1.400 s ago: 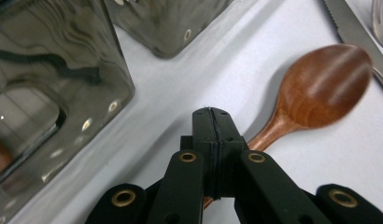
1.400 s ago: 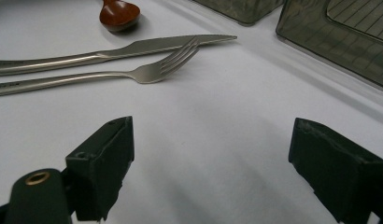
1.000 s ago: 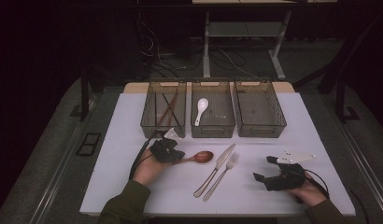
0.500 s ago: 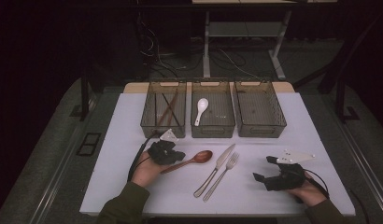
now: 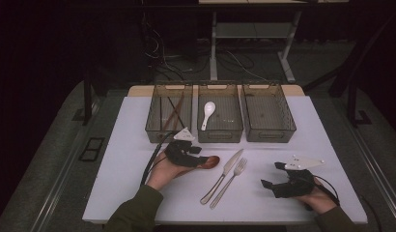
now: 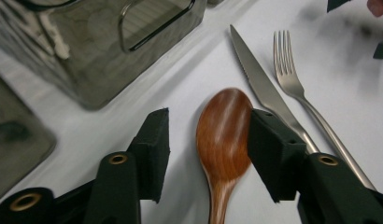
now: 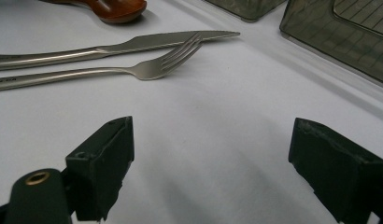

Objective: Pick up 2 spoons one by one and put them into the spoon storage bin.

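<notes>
High view: three clear bins stand in a row at the far side of the white table. The left bin holds dark chopsticks, the middle bin holds a white spoon, and the right bin looks empty. On the table in front of them lie a wooden spoon, a knife and a fork, the knife and fork side by side and slanting.

The left gripper sits over the handle end of the wooden spoon. In the left gripper view the spoon's bowl lies flat on the table between the jaws, which have just been opening: the right-hand pad is at the bowl's edge, the left-hand pad stands clear with a gap of bare table beside it, so the tool has let go and grips nothing. The right gripper rests near the table's right front with its jaws spread wide over bare table, as the right gripper view shows, holding nothing.

As a judgement, the work is sorting cutlery into the bins by kind. Chopsticks and one spoon appear sorted. The wooden spoon, knife and fork are left on the table; the wooden spoon likely belongs with the white spoon, and it has to be gripped properly before it can go anywhere.
</notes>
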Motion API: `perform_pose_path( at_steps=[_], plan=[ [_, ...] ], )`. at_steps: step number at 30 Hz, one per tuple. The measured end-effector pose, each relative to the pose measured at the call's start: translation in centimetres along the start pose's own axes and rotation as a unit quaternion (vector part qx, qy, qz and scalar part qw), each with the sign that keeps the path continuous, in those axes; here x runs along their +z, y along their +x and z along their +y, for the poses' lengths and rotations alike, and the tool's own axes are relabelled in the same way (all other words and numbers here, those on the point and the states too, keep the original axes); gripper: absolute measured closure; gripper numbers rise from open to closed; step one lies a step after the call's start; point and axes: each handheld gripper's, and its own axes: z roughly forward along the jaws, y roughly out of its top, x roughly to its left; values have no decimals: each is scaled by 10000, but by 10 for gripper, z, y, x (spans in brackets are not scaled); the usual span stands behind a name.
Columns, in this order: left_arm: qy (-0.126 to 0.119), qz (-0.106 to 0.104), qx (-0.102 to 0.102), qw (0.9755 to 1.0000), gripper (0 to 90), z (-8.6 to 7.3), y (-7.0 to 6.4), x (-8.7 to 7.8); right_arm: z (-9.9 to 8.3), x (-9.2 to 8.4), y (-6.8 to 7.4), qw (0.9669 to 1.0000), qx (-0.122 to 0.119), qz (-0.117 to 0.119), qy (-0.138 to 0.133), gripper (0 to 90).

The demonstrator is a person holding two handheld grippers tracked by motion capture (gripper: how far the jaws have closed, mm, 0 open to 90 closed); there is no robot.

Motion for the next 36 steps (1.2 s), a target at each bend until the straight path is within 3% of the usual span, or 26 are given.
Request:
perform_pose_path(
  at_steps=[7,10,14,24,30,36],
  plan=[
    [-25,-160,-59,9999,442,9,1,20,0,0,0,10000,-10,-12,2,140],
    [118,-65,41,9999,441,9,-2,26,0,0,1,10000,-20,-10,7,140],
    [236,-97,46,9997,441,6,-3,27,-1,-1,0,10000,-18,0,8,140],
    [606,58,504,9969,443,2,-14,30,0,-2,0,10000,-37,-11,-8,140],
    [683,-8,652,9955,528,1,-23,31,-1,-1,1,10000,-63,-19,7,140],
    [803,45,975,9920,720,3,-32,32,-1,-1,1,10000,-73,-31,6,140]
  ],
)
